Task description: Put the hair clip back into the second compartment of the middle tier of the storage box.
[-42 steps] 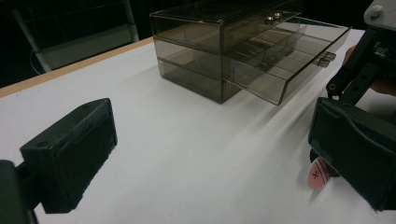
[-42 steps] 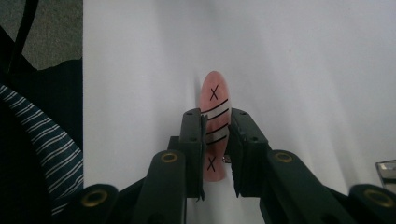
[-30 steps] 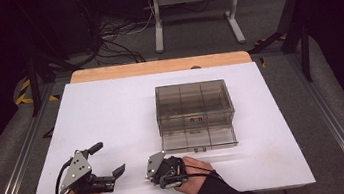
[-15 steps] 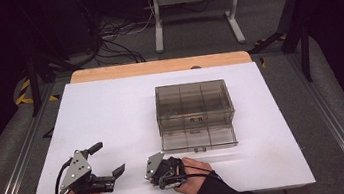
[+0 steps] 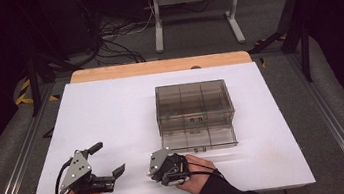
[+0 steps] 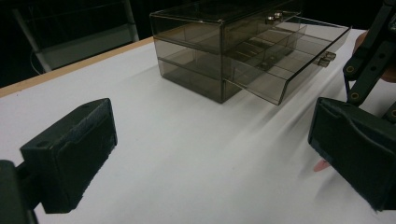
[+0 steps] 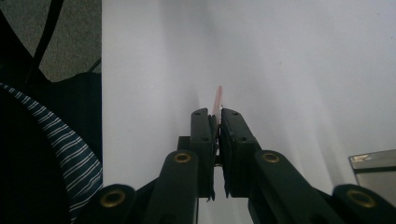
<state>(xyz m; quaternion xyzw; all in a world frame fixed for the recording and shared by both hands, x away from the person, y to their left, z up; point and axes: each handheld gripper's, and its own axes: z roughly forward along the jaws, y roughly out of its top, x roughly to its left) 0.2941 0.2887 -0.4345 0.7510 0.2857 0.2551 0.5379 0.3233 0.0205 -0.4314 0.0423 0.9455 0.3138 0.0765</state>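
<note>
Right gripper [image 7: 215, 116] pinches a thin pink strip [image 7: 217, 99] on the white tabletop [image 5: 112, 115].
Its jaws are pressed together; left gripper [image 5: 102, 161] rests spread wide and empty. Nothing has shifted since a second ago, so the strip looks secured, probably bound for the smoky clear drawer box's [image 5: 194, 105] open lower drawer [image 5: 199, 140].

Left gripper [image 5: 104, 167]: black body, grey three-cornered plate on top with small dark screws, black cable looping at left side. Its jaws end in thick black blocks with rough matte pads [image 6: 74, 149]. Right gripper [image 7: 215, 114]: black link arms with brass-coloured rivets, flat black jaws, grey plate on top. Sleeves dark; striped dark-blue and white cloth [image 7: 70, 154] near left edge in right gripper view.
</note>
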